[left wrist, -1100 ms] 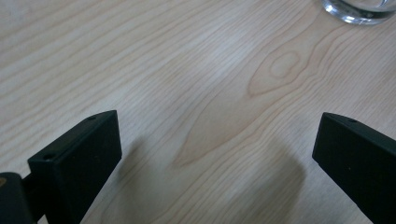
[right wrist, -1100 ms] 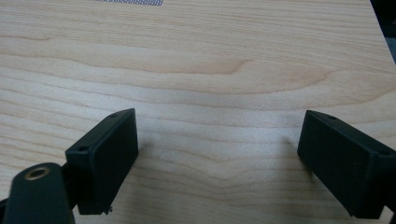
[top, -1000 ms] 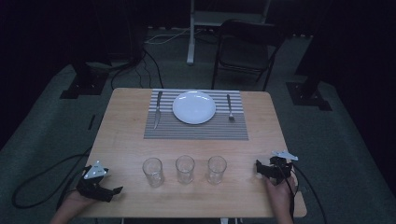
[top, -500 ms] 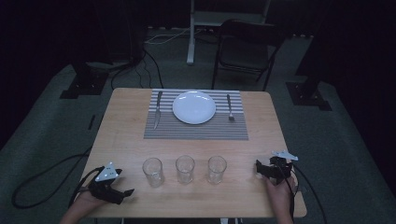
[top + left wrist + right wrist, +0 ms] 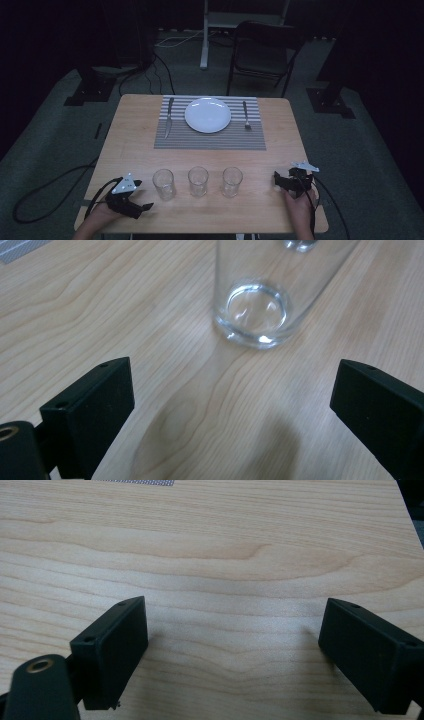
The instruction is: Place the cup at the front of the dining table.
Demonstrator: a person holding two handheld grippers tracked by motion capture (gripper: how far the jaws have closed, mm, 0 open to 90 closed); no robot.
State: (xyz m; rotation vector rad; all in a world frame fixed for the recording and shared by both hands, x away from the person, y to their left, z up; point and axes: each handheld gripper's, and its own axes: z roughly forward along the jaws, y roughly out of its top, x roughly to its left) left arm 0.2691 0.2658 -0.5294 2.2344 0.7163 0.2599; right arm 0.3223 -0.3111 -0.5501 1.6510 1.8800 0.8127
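A: We see the left gripper (image 5: 142,206) at the lower left of the high view, jaws spread wide with nothing between them, pointing at the left glass (image 5: 163,184) just beside it.

B: In the left gripper view that glass (image 5: 260,300) stands upright at top centre, apart from both jaws.

A: The right gripper (image 5: 277,181), lower right, is released too, over bare table (image 5: 225,555).

B: Beyond the three glasses we see a plate (image 5: 208,114) on a striped mat (image 5: 210,141), at centre.
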